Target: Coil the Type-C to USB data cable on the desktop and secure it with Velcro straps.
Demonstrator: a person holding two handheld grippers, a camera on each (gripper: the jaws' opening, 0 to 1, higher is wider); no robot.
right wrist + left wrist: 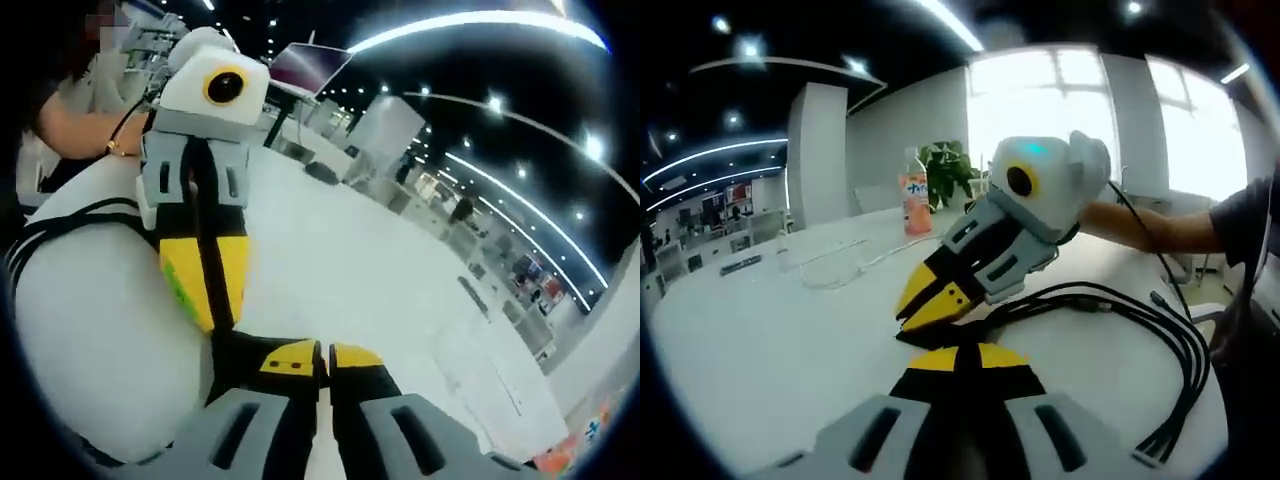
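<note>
A black data cable (1185,345) lies in several long loops on the white desktop (770,350), its strands gathering toward the two grippers. In the left gripper view my left gripper (960,352) is shut at the bottom centre, its yellow tips against a flat black piece of the bundle. My right gripper (930,312) comes in from the right, tips down, shut on the same black bundle just above. In the right gripper view my right gripper (322,358) is shut, and the left gripper (210,315) points down beside it; cable strands (55,225) run off left. Whether a Velcro strap is pinched is unclear.
An orange drink bottle (915,205) and a potted plant (950,170) stand at the far side of the desktop. A clear cord (840,268) lies in the middle. A person's forearm (1150,228) reaches in from the right, over the desk edge.
</note>
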